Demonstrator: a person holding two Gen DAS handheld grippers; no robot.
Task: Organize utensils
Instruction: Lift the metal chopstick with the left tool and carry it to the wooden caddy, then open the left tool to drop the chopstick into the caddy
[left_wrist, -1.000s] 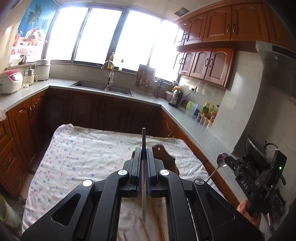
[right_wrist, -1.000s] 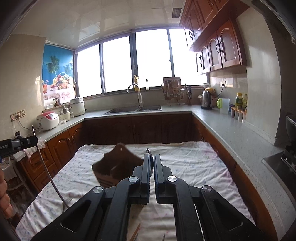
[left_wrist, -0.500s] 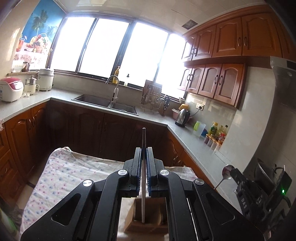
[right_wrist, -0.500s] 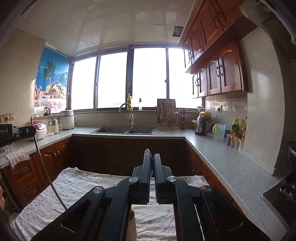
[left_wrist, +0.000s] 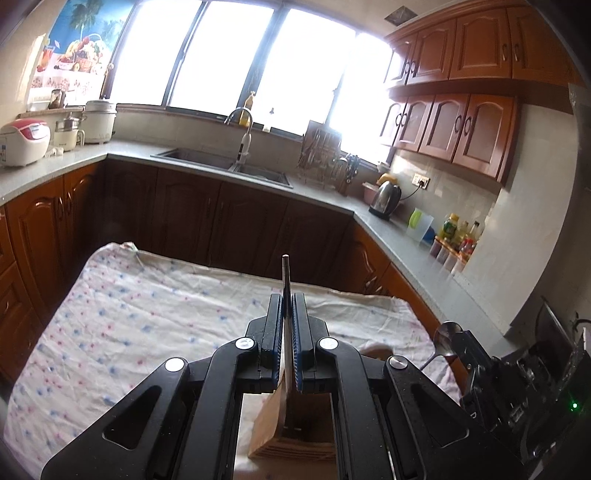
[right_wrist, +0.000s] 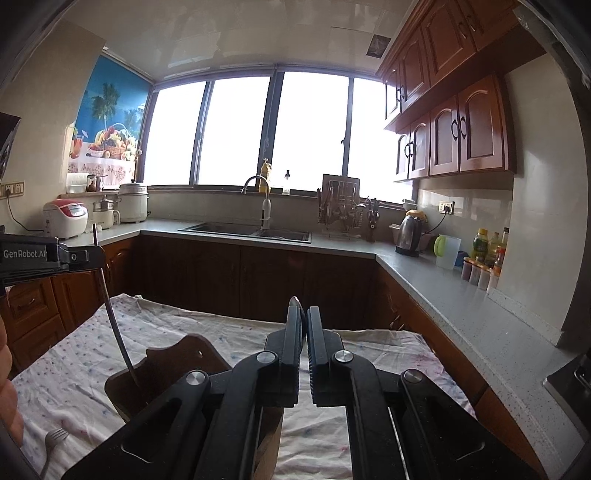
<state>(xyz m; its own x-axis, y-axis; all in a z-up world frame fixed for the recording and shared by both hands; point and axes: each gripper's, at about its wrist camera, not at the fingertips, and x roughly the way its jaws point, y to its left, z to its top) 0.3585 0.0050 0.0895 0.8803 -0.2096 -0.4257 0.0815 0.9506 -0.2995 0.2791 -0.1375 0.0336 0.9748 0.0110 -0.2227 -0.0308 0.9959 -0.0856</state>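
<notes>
Left tongs (left_wrist: 287, 295) clamp a metal utensil (left_wrist: 285, 269) above the wooden holder (left_wrist: 295, 432); right tongs (right_wrist: 302, 314) clamp a spoon (left_wrist: 443, 338).

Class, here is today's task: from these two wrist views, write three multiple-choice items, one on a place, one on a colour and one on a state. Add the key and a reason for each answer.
1. Where does the fork lie?
A. On the cloth, beside the wooden holder
B. In the sink
C. On the counter

2. What colour are the pads of the left gripper?
A. Red
B. Yellow
C. Blue

3. What is the state of the right gripper?
A. Open and empty
B. Shut on a spoon
C. Shut on a fork

Key:
1. A, because the fork's tines rest on the patterned cloth near the holder.
2. C, because blue strips line the inner faces of both fingers.
3. B, because the left view shows the spoon's bowl sticking out of its closed fingers.
</notes>
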